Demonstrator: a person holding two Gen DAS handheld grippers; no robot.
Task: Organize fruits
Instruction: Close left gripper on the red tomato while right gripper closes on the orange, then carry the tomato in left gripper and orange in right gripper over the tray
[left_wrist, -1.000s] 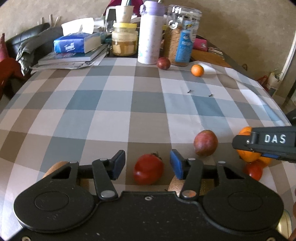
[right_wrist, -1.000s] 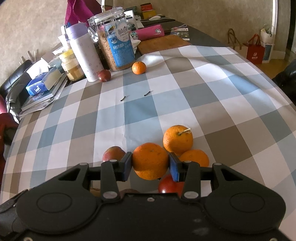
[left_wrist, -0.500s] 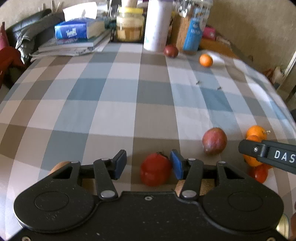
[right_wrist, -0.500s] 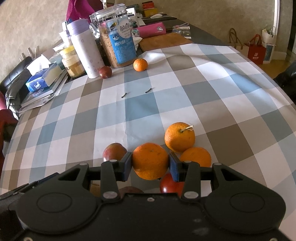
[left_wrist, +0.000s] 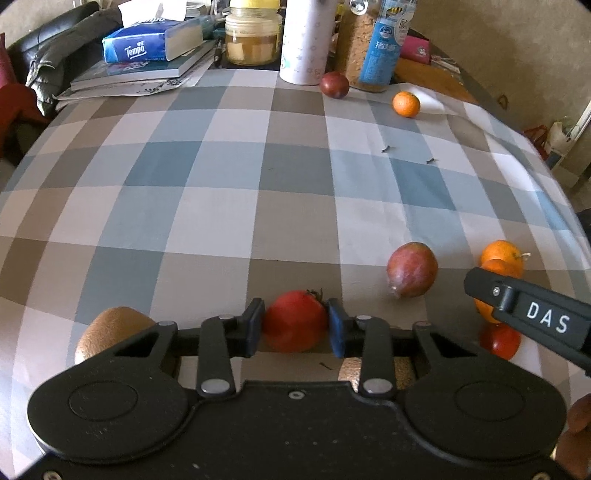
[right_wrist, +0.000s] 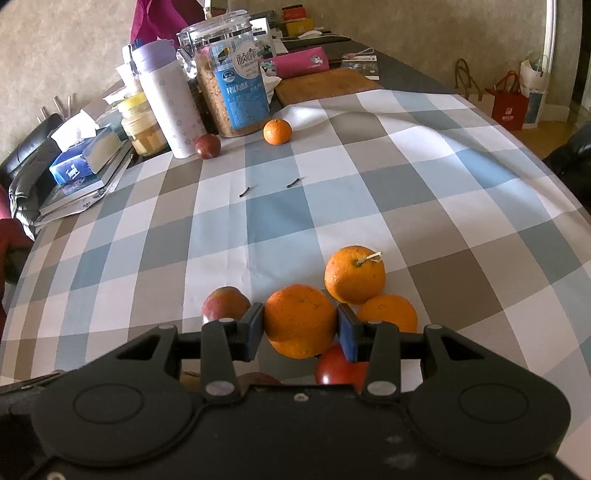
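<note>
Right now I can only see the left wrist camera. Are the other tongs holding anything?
Observer: Yes. The right tongs are shut on an orange.
Operator: Are any fruits hiding behind them?
Observer: One. A smaller orange lies just right of the held one, in front of the stemmed orange.
Operator: My picture cuts off the white bottle's top!
Observer: The white bottle has a purple lid.

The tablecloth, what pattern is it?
Checked tablecloth: blue, grey-brown and white squares; clearest in the right wrist view.
</note>
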